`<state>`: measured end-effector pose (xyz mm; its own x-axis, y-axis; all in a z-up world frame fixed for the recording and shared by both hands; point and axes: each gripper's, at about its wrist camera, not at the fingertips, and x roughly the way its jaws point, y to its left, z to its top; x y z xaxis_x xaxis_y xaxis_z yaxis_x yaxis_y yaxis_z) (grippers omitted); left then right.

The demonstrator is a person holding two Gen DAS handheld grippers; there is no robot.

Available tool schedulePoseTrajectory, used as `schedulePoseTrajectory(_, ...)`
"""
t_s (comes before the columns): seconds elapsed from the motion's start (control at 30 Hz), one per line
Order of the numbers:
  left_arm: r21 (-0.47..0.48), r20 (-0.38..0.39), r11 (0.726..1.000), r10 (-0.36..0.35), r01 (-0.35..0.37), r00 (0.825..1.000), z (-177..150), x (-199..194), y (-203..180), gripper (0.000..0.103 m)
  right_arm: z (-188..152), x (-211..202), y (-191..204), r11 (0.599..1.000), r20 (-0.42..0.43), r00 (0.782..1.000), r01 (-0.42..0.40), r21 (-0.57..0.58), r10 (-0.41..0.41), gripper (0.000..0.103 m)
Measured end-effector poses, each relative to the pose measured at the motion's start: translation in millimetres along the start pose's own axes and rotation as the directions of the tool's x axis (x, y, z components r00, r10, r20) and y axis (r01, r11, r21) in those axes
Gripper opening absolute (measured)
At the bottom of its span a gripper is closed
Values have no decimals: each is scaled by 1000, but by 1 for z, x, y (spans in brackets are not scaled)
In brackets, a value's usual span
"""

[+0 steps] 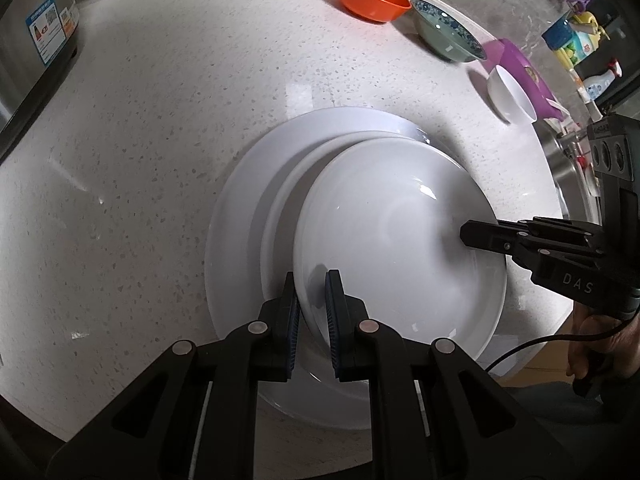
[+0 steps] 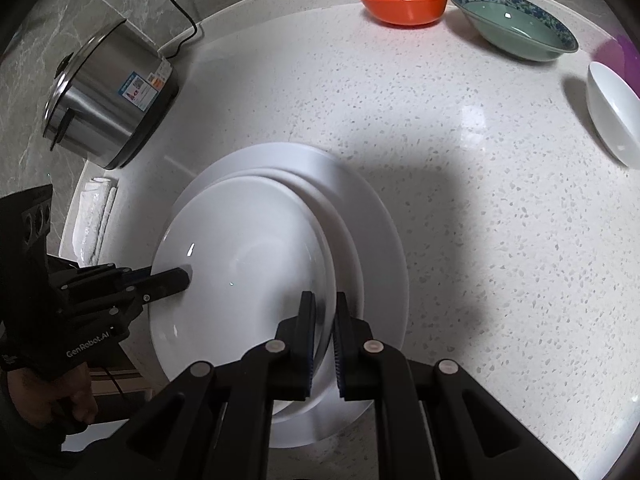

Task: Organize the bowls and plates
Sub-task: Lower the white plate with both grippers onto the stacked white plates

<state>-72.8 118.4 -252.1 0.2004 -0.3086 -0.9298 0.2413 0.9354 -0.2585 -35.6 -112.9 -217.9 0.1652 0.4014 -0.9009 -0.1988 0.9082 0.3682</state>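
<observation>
Your speckled white countertop [image 1: 160, 140] fills both views, its far edge curving against a grey marbled wall. At the back left stands a steel rice cooker [image 2: 108, 96], complete in the right wrist view but cut off by the frame edge in the left one; its cord runs up out of sight.

The stack of white plates sits near the front edge. The largest plate [image 1: 236, 208] lies flat on the counter, a middle plate [image 1: 288, 188] rests on it, and the top plate [image 1: 400, 216] is the one you are gripping. Whether the top plate is fully seated or a touch tilted on the one below cannot be told.

Your left gripper [image 1: 314, 312] is clamped on the top plate's rim, one pad above and one beneath. Your right gripper [image 2: 324, 332] pinches the opposite rim the same way. Both sets of jaws are nearly closed, with only the thin rim between them. The lower pads are largely hidden under the plate.

Along the back sit an orange bowl [image 2: 404, 0] and a green bowl with a blue patterned rim [image 2: 516, 28]. A small white bowl [image 2: 616, 112] is to the right, partly cut by the frame edge in the right wrist view. A folded white towel [image 2: 96, 216] lies beside the cooker. Bottles and a purple item at the far right of the left wrist view are too blurred to name.
</observation>
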Motion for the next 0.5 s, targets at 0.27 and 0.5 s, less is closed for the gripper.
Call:
schedulePoseTrajectory(0.27, 29, 11, 999, 28, -29, 1000, 0, 1, -7, 12, 0, 3, 2, 1000, 7, 1000, 8, -10, -8, 11)
schedulePoseTrajectory(0.5, 40, 32, 999, 35, -36, 999, -2, 2, -10, 14, -2, 3, 3, 999, 16, 1000, 19, -33, -19, 11)
